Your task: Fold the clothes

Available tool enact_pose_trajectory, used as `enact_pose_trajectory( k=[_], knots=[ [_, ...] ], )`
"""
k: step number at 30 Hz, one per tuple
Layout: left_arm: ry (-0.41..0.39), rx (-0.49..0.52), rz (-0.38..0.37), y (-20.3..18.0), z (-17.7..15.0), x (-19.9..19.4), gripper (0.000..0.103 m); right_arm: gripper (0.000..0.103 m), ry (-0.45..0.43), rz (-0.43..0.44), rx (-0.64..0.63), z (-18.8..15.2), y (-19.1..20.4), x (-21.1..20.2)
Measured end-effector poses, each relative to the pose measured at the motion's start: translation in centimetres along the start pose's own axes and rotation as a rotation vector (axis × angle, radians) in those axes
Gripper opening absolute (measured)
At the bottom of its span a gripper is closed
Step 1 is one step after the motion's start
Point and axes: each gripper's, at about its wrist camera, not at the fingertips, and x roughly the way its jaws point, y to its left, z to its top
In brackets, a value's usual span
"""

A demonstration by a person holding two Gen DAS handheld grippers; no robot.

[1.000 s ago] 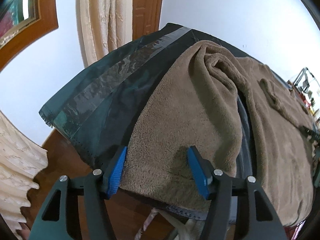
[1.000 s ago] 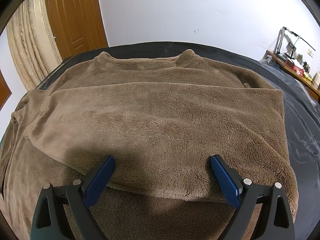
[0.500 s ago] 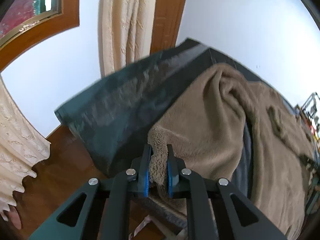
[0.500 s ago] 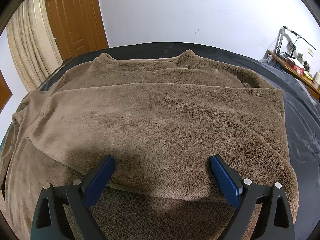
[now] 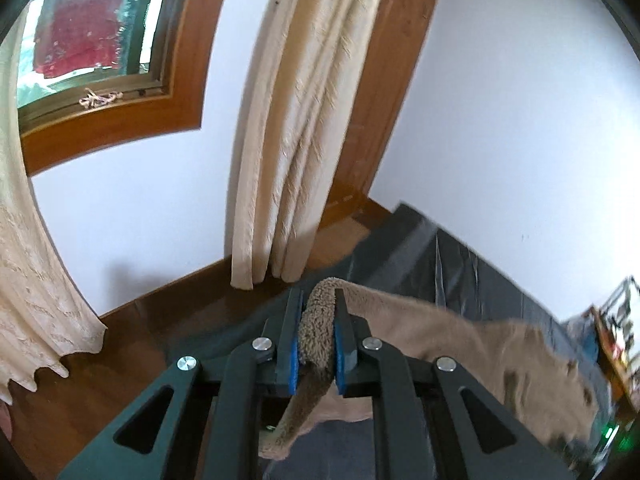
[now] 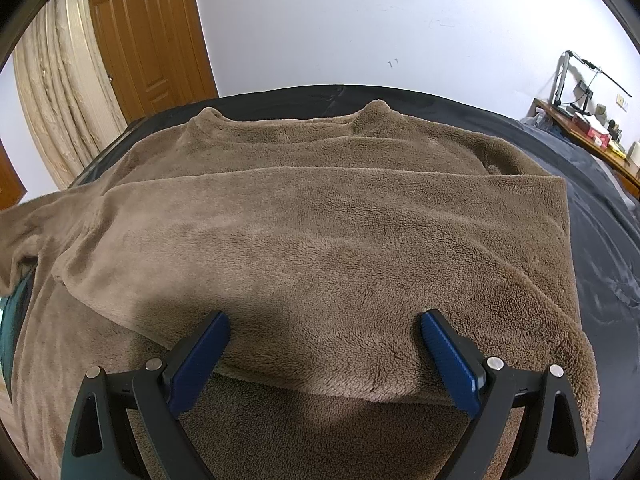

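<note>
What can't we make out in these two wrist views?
- Left wrist view: the brown fleece garment smears with motion blur toward the right; the left gripper frame hides its hanging end.
- Right wrist view: desk clutter too small; the right gripper covers the near hem.

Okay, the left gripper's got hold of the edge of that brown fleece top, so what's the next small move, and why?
Probably carry the pinched edge across over the garment's body. The left gripper is shut on the brown fleece top, lifted off the dark bed cover, while the right gripper hangs open over the already folded layer.
</note>
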Motion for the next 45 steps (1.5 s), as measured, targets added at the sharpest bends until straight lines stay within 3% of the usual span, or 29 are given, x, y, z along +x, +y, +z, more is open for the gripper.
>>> enact_pose_trajectory(
  k=[4, 8, 18, 29, 35, 38, 40, 45],
  knots=[
    [-0.004, 0.026, -0.029, -2.7, 3.5, 0.4, 0.015, 0.098, 0.0, -0.001, -0.001, 0.0, 0.0, 0.0],
    [0.015, 0.089, -0.111, -7.9, 4.5, 0.5, 0.015, 0.098, 0.0, -0.001, -0.001, 0.0, 0.0, -0.1],
    [0.186, 0.229, -0.386, -23.6, 1.2, 1.3, 0.015, 0.098, -0.01, 0.008, 0.007, -0.1, -0.1, -0.3],
    [0.394, 0.434, -0.621, -40.5, -9.5, 2.1, 0.015, 0.098, -0.078, 0.13, 0.126, 0.0, -1.7, -1.8],
    [0.517, 0.583, -0.72, -47.0, -16.5, 3.6, 0.015, 0.098, -0.149, 0.216, 0.148, 0.3, -1.7, -3.5],
    [0.628, 0.671, -0.825, -49.4, -19.9, 4.0, 0.041, 0.098, -0.154, 0.29, 0.179, 0.3, -2.2, -3.7],
    [0.639, 0.689, -0.834, -50.0, -21.2, 4.0, 0.062, 0.098, -0.133, 0.365, 0.204, 0.4, -2.5, -3.4],
    [0.611, 0.672, -0.852, -49.0, -21.2, 4.1, 0.073, 0.098, -0.085, 0.487, 0.245, 0.3, -2.6, -2.4]
  ],
)
